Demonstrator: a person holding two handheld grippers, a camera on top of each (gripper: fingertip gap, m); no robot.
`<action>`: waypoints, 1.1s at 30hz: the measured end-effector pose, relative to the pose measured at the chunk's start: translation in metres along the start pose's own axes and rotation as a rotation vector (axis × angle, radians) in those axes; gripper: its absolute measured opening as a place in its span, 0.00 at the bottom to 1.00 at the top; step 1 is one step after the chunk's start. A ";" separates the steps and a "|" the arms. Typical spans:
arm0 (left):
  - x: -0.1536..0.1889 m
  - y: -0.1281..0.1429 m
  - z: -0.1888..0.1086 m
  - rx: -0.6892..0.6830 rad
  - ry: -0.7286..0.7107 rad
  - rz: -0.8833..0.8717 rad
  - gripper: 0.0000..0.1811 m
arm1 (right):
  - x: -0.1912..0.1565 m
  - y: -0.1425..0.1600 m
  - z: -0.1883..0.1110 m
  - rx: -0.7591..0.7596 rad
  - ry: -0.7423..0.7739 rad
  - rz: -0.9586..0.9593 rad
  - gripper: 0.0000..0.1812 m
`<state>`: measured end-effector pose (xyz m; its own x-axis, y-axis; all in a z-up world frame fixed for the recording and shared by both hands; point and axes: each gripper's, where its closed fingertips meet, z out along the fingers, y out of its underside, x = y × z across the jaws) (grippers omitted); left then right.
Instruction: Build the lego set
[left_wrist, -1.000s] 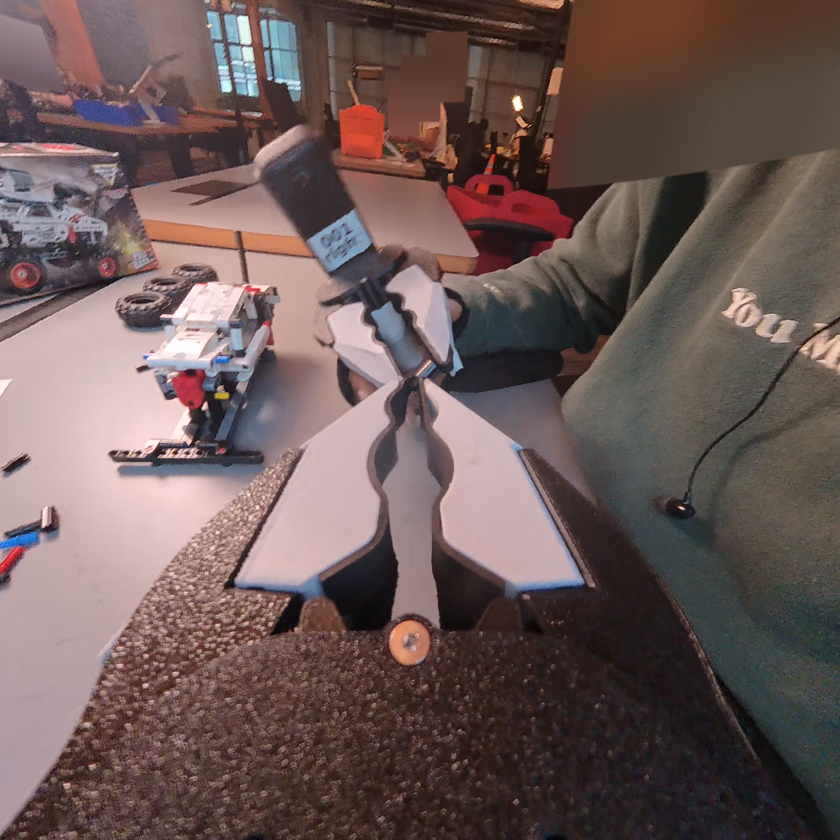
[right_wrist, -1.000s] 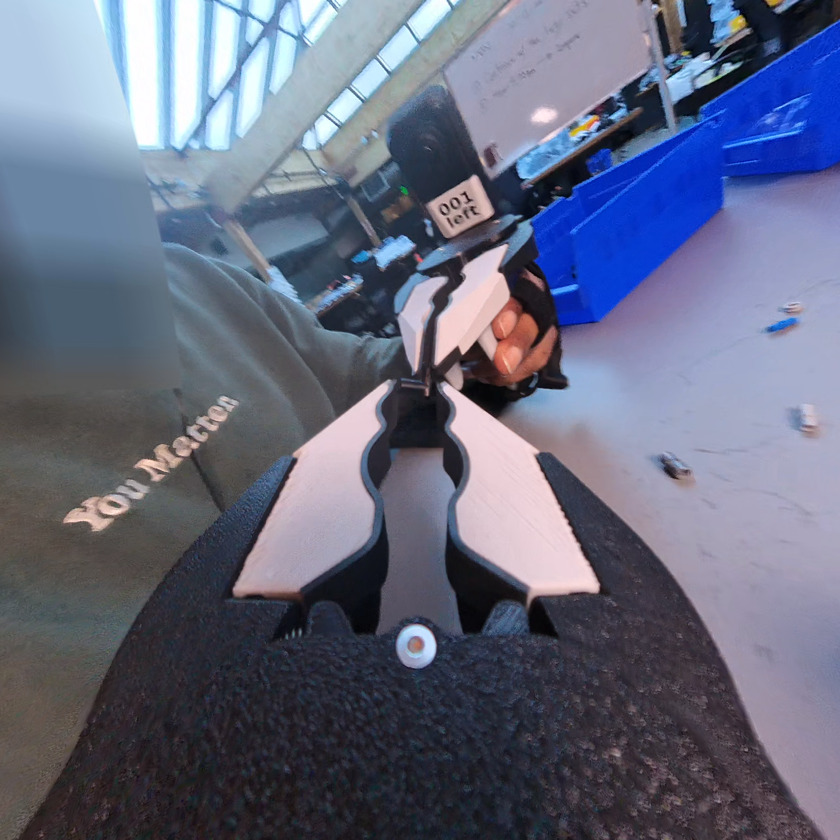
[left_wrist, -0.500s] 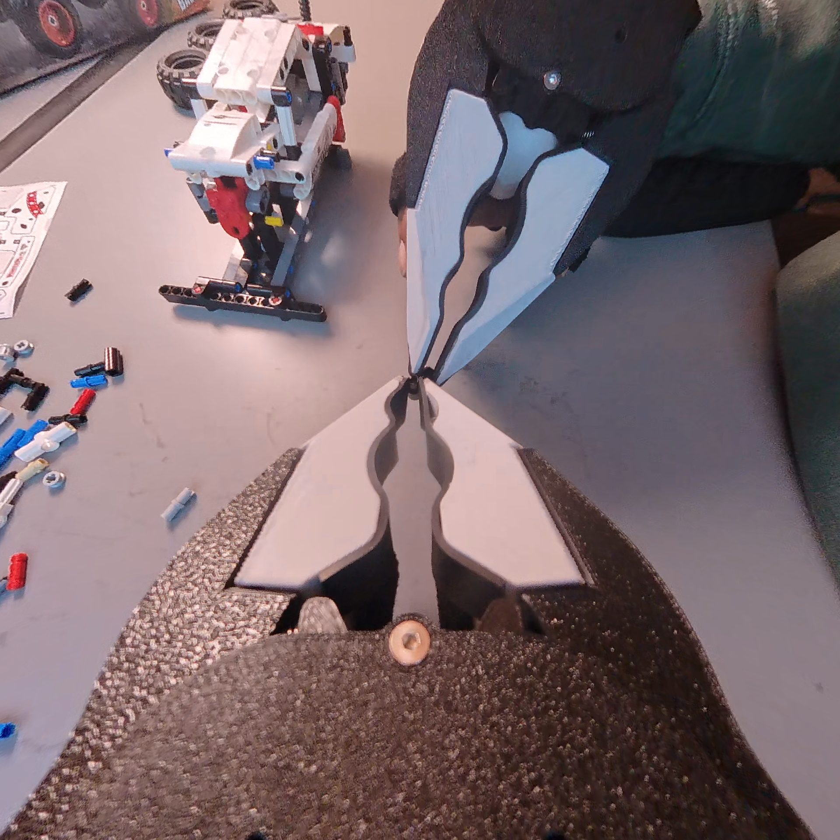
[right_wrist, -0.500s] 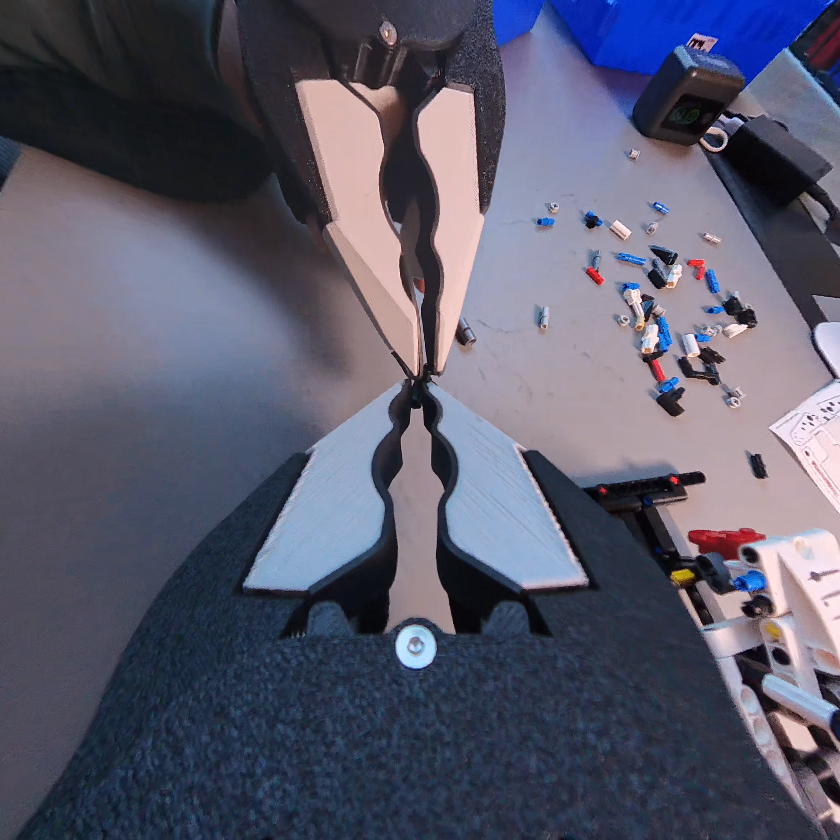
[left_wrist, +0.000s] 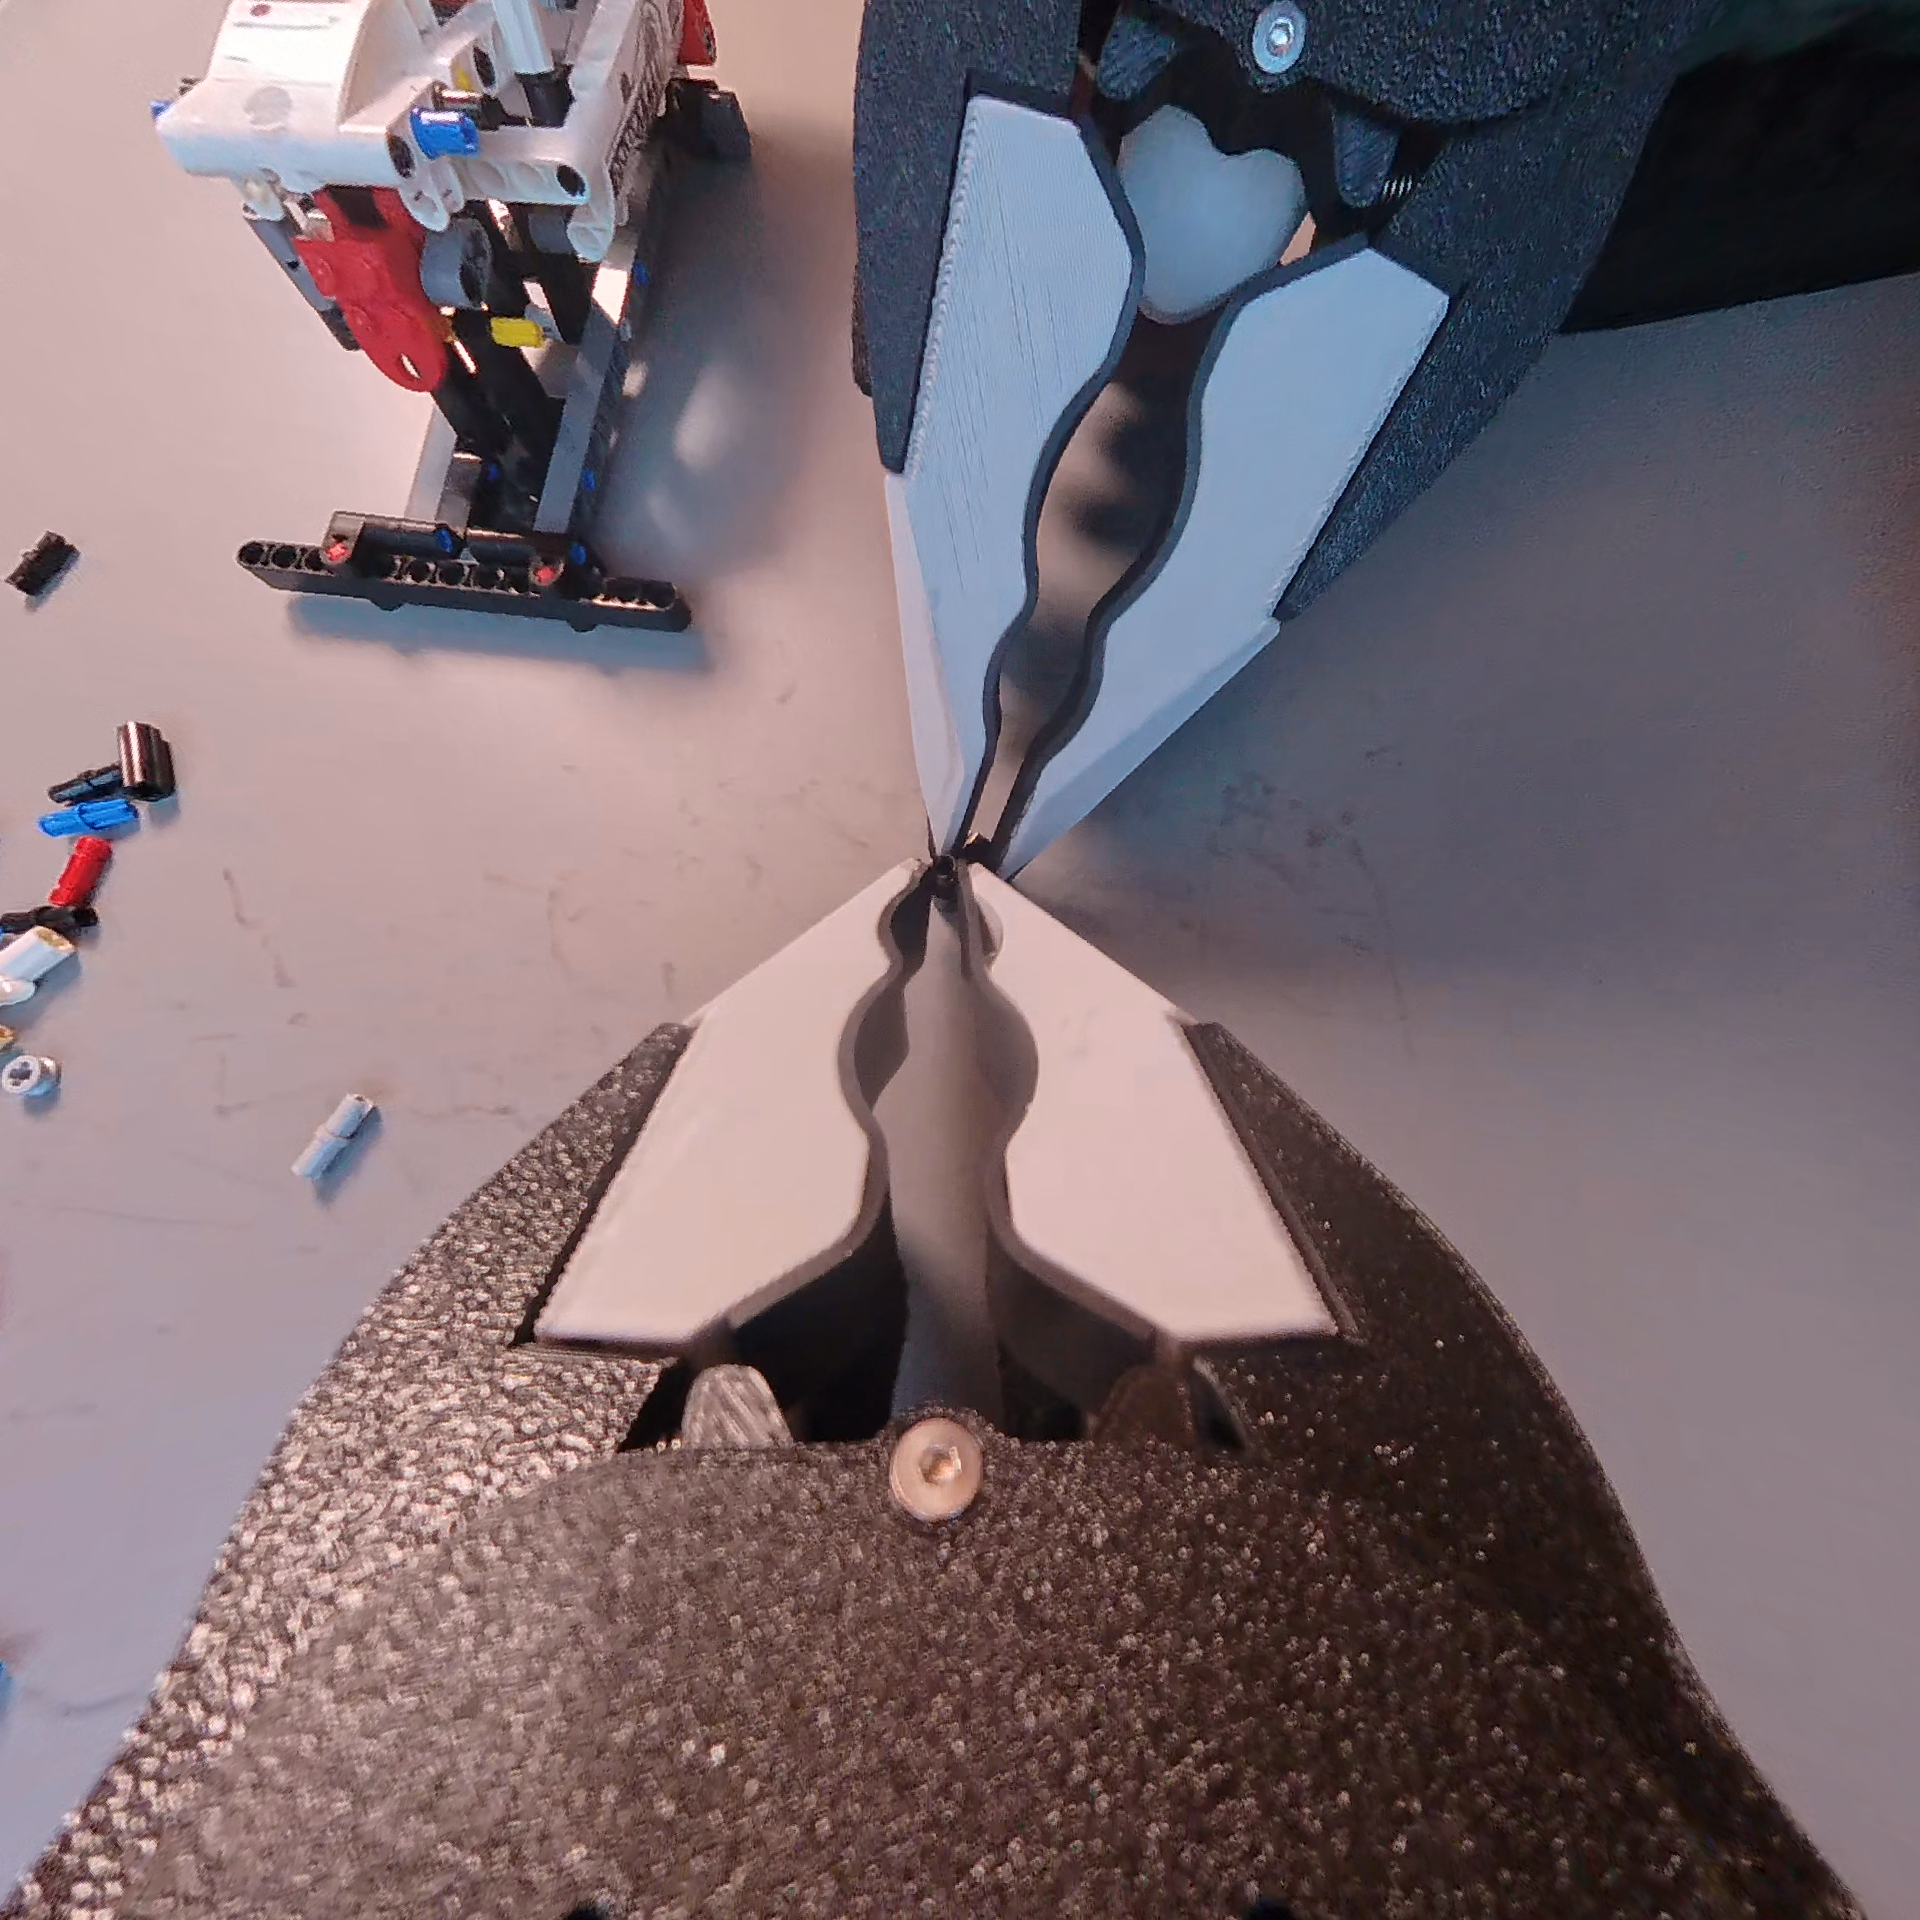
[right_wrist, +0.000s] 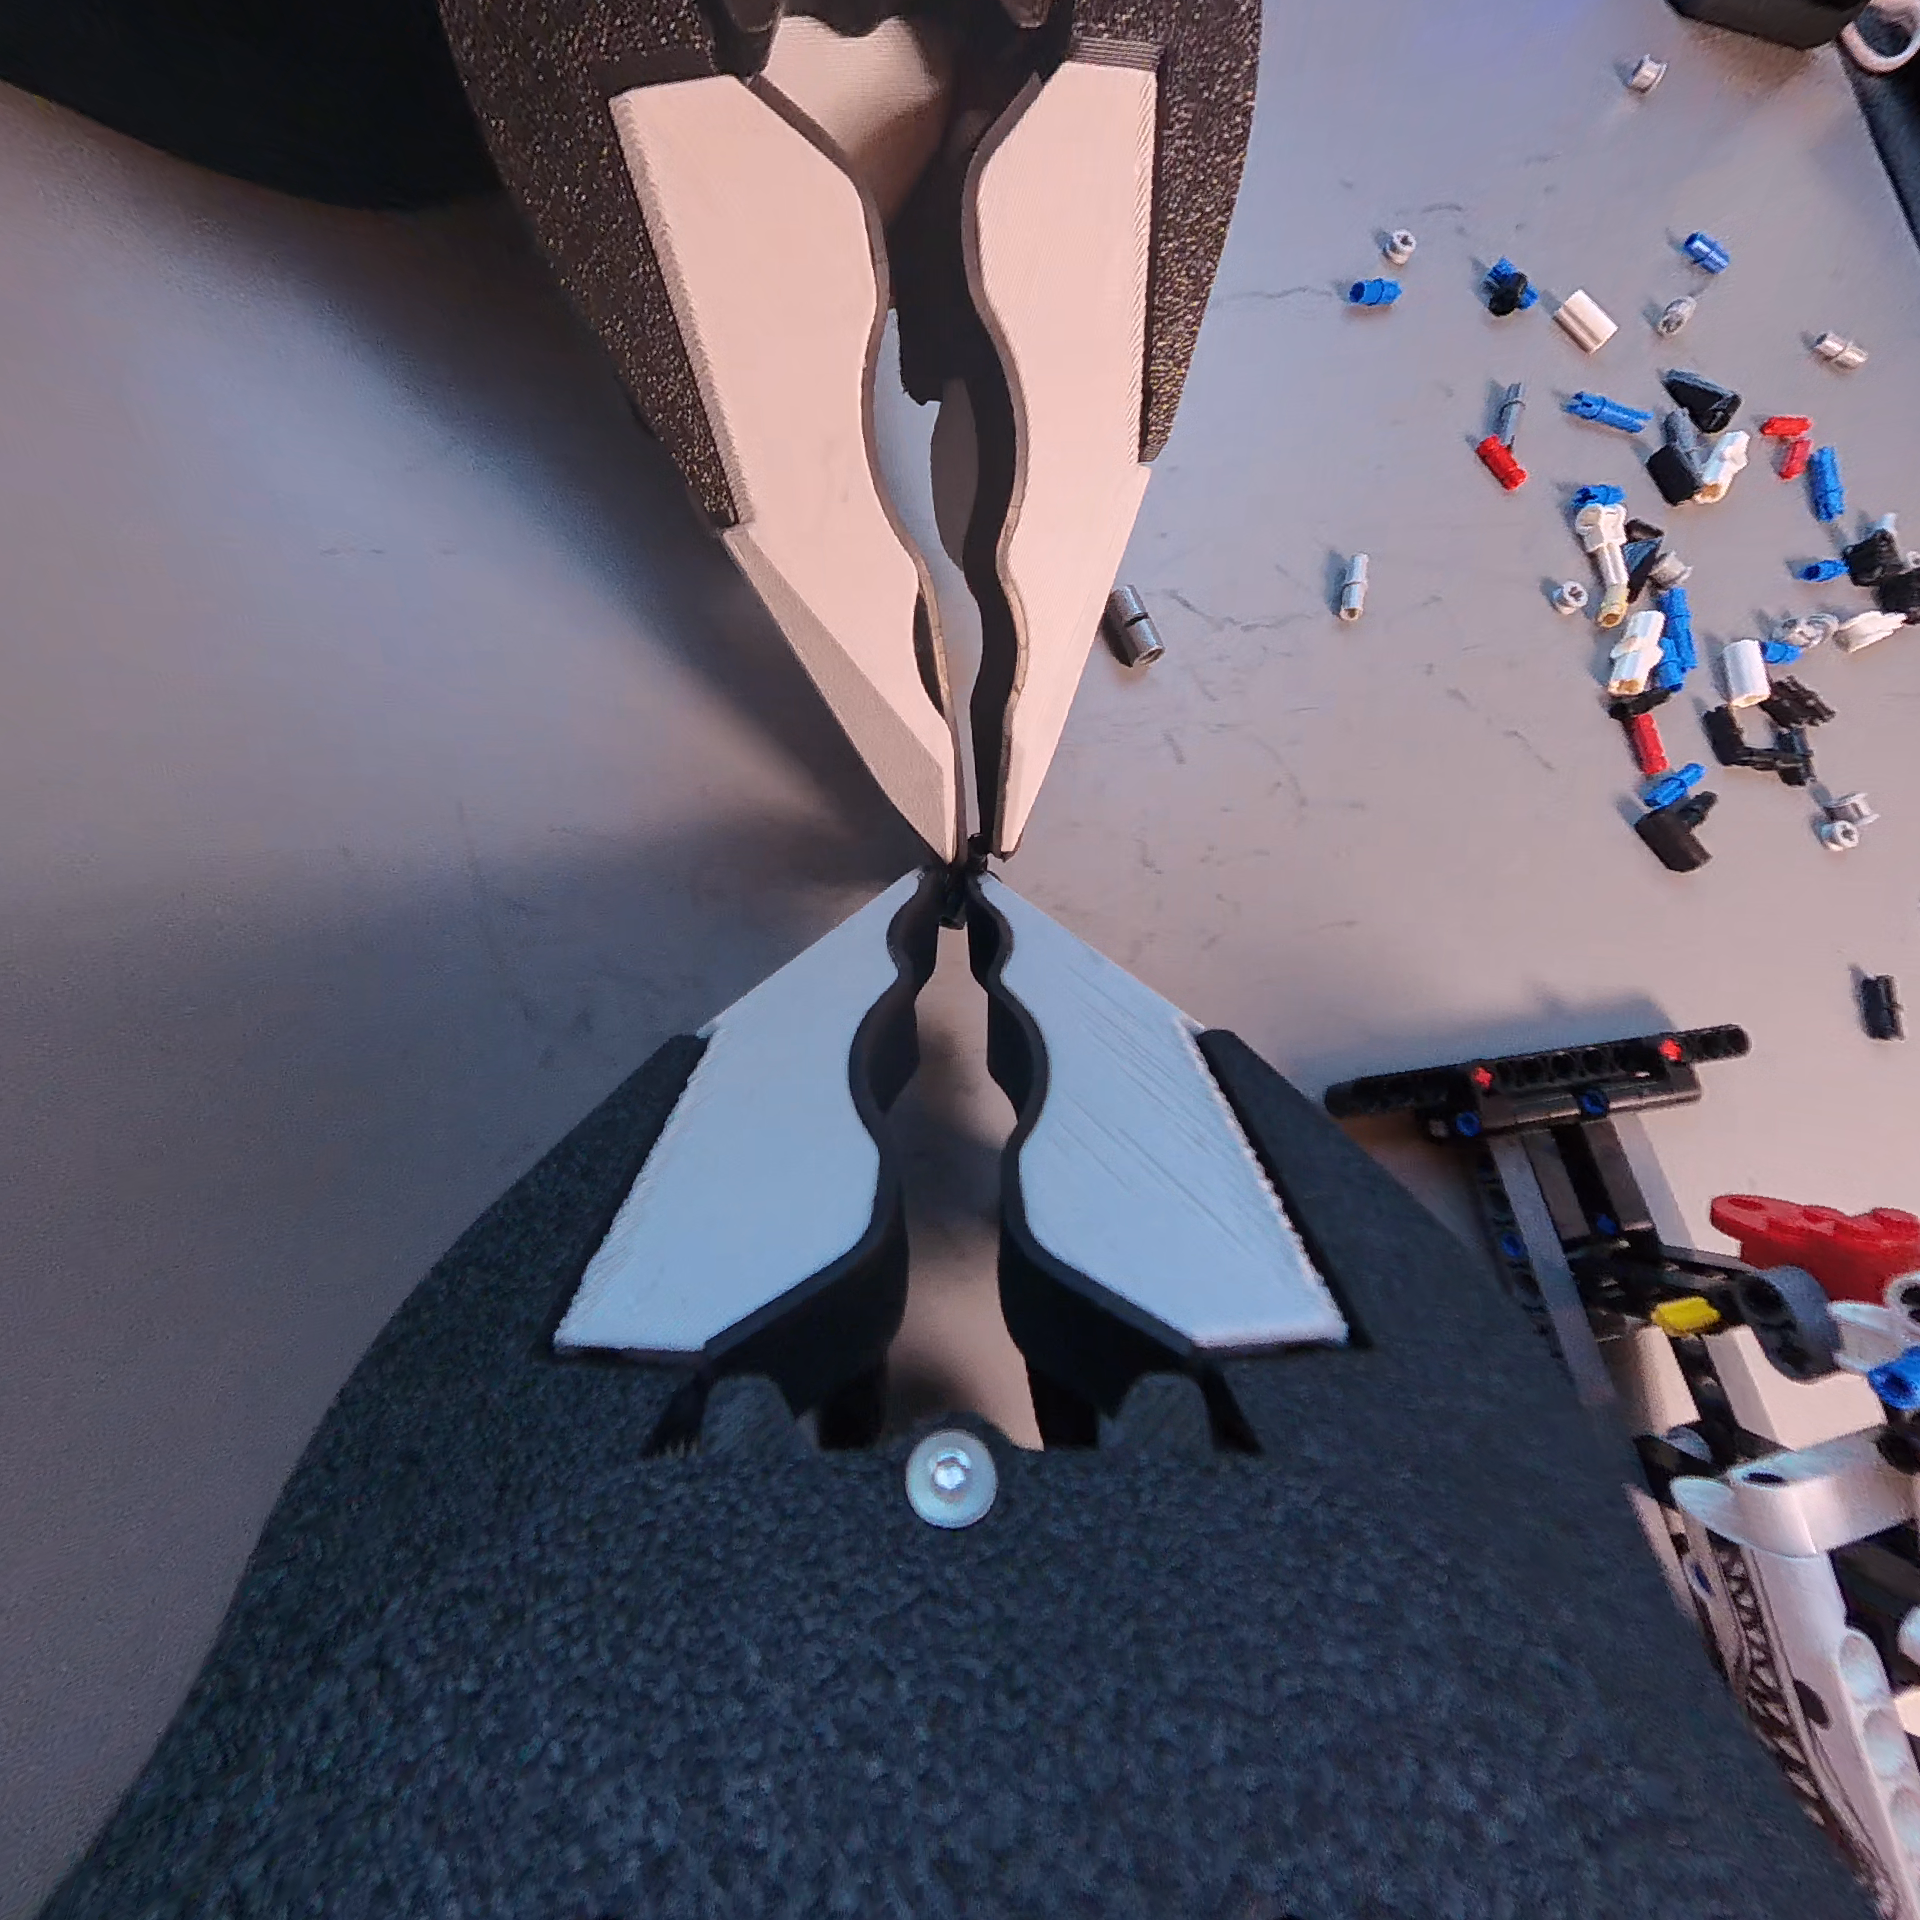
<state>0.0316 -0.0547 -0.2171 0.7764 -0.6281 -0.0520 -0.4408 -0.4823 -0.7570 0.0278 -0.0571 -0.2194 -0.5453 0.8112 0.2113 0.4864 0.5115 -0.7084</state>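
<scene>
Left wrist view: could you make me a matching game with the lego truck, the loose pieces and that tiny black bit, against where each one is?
1. lego truck
2. loose pieces
3. tiny black bit

A. scattered along the left edge
B. pinched where the left gripper and right gripper meet tip to tip
C. standing on the table, upper left

Pairs: 1-C, 2-A, 3-B

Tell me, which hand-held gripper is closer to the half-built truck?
Right. The right hand-held gripper lies alongside the truck; the left hand-held gripper reaches in from farther off. Both pinch a small black piece.
</scene>
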 end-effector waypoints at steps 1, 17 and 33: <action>0.000 0.000 0.000 0.001 0.001 0.002 0.03 | 0.000 0.000 0.000 -0.001 0.002 -0.005 0.02; -0.057 0.040 -0.036 -0.044 -0.092 -0.170 0.09 | 0.007 -0.007 -0.012 0.069 -0.002 0.037 0.07; -0.004 -0.035 -0.046 0.299 0.080 -0.019 0.04 | 0.007 -0.047 -0.037 0.343 -0.076 0.141 0.09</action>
<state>0.0231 -0.0638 -0.1605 0.7399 -0.6727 0.0062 -0.2658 -0.3008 -0.9159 0.0262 -0.0652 -0.1599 -0.5451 0.8366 0.0543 0.3106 0.2617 -0.9138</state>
